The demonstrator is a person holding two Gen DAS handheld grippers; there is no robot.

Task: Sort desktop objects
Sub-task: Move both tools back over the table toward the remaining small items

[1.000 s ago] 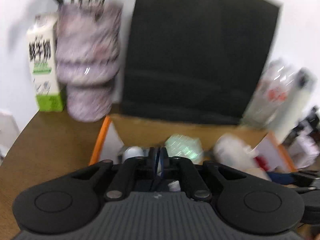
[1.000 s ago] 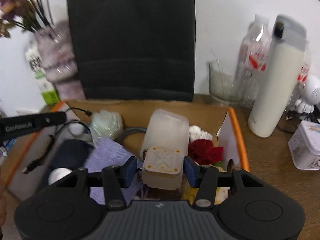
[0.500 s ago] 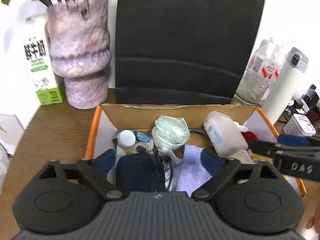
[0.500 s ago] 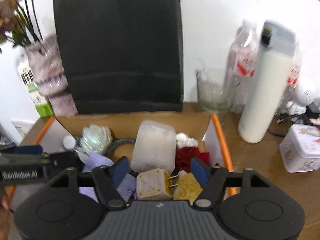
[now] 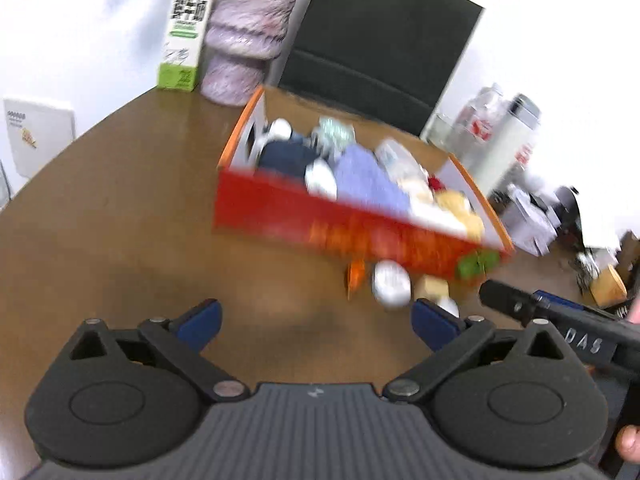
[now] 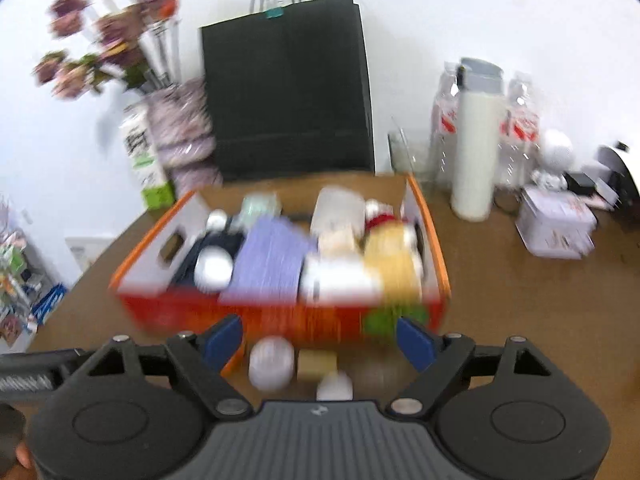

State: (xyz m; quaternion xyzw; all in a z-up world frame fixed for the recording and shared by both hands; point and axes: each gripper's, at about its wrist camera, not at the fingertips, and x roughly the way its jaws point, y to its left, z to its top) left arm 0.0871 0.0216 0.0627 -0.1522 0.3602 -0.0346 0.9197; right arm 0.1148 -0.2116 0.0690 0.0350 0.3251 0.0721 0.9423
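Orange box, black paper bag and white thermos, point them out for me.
Orange box (image 6: 280,316), right wrist view, on its red front wall.
Black paper bag (image 6: 288,92), right wrist view, middle of its front face.
White thermos (image 6: 474,152), right wrist view, on its white body.

- A black paper bag (image 6: 286,92) stands against the wall in front of me.
- Left of it I see a mottled purple vase (image 5: 250,36) holding dried flowers (image 6: 104,36), touching a milk carton (image 5: 186,26).
- To my right stand a white thermos (image 6: 476,140), plastic bottles (image 6: 520,136) and a small tin (image 6: 556,222).
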